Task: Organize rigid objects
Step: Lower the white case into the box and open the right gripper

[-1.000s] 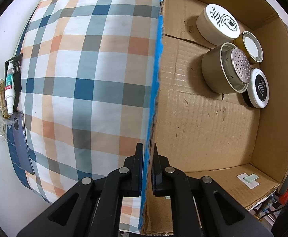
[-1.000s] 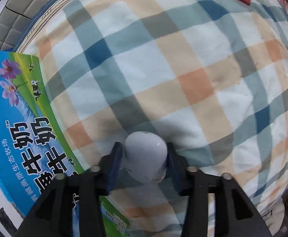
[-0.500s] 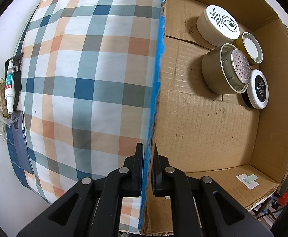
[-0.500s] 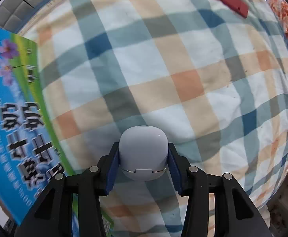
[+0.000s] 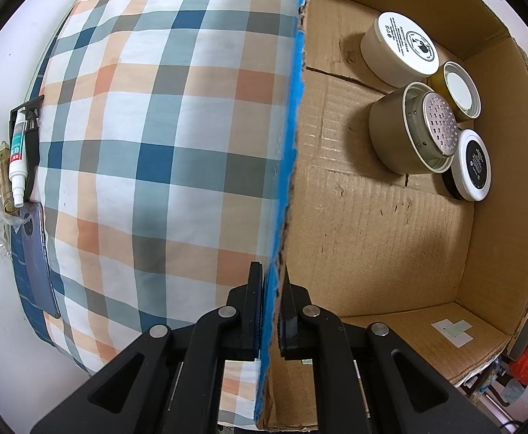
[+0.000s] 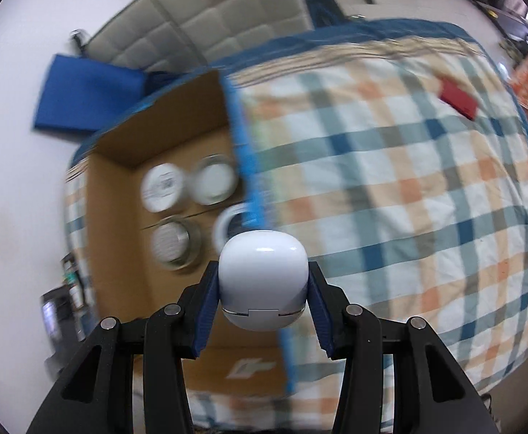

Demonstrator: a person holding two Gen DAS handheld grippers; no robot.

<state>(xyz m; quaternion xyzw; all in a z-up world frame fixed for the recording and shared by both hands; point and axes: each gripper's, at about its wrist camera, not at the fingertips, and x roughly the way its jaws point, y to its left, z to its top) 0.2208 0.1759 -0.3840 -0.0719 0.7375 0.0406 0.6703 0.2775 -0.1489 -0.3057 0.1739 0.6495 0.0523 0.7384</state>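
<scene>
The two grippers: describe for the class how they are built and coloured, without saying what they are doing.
Both are black plastic linkages with triangular cut-outs and round silver pivot pins. The left gripper has thin, flat dark pads; the right gripper has thicker dark blue pads. No cables, markings or sleeves show.

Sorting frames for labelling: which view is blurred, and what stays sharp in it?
Right wrist view: box and bedspread smeared by motion, only the white case in the tool is crisp. Left wrist view: sharp throughout, edges bent by the fisheye.
</scene>
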